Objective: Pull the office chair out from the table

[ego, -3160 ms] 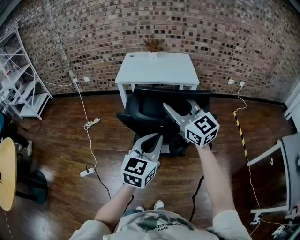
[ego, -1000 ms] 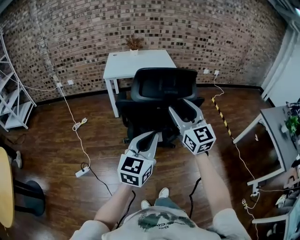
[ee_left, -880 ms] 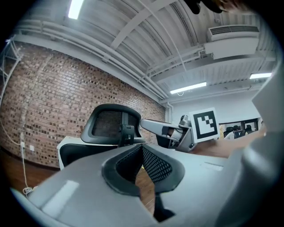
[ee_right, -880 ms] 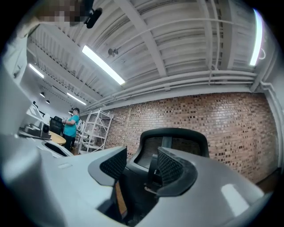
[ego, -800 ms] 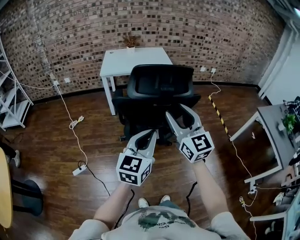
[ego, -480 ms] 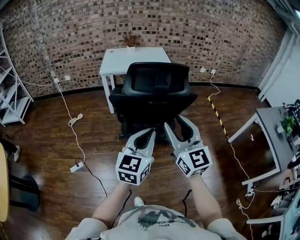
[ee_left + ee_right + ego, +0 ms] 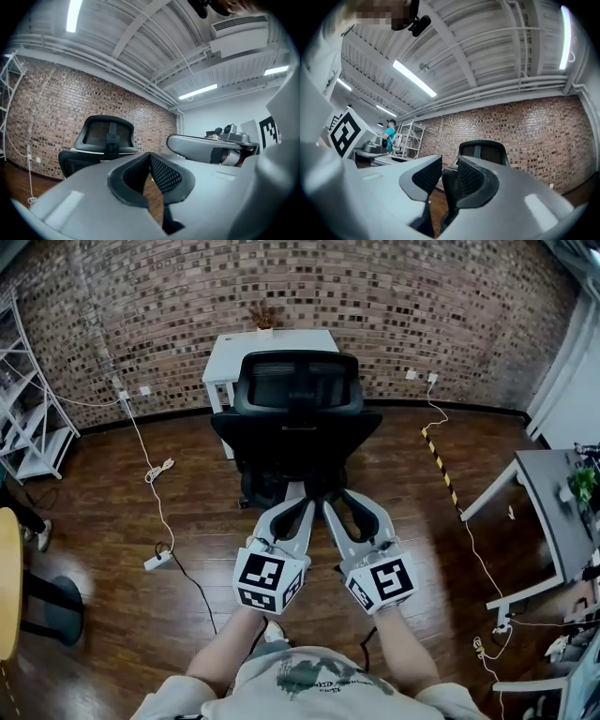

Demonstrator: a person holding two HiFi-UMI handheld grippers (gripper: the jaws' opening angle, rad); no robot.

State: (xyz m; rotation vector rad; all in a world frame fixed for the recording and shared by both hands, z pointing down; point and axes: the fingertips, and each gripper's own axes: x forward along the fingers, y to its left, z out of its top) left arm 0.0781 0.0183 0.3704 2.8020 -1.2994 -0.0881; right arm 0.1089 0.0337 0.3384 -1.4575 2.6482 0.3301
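Observation:
The black office chair (image 7: 295,418) stands on the wood floor, out from the white table (image 7: 272,345), its mesh back toward me. My left gripper (image 7: 297,503) and right gripper (image 7: 340,502) hover side by side short of the chair, touching nothing. In the left gripper view the left gripper (image 7: 150,157) has its tips together and holds nothing, with the chair (image 7: 107,136) beyond it. In the right gripper view the right gripper (image 7: 450,164) shows a gap between its jaws, which are closing on nothing; the chair (image 7: 483,152) is seen past them.
A white shelf rack (image 7: 37,418) stands at the left wall. A power strip (image 7: 155,561) and its cable lie on the floor at the left. A grey desk (image 7: 553,512) is at the right, with striped floor tape (image 7: 439,465) before it. A small plant (image 7: 261,317) sits on the table.
The chair has rolled away from the table toward me. Both grippers have drawn back toward me, away from the chair. The right jaws have narrowed from wide open.

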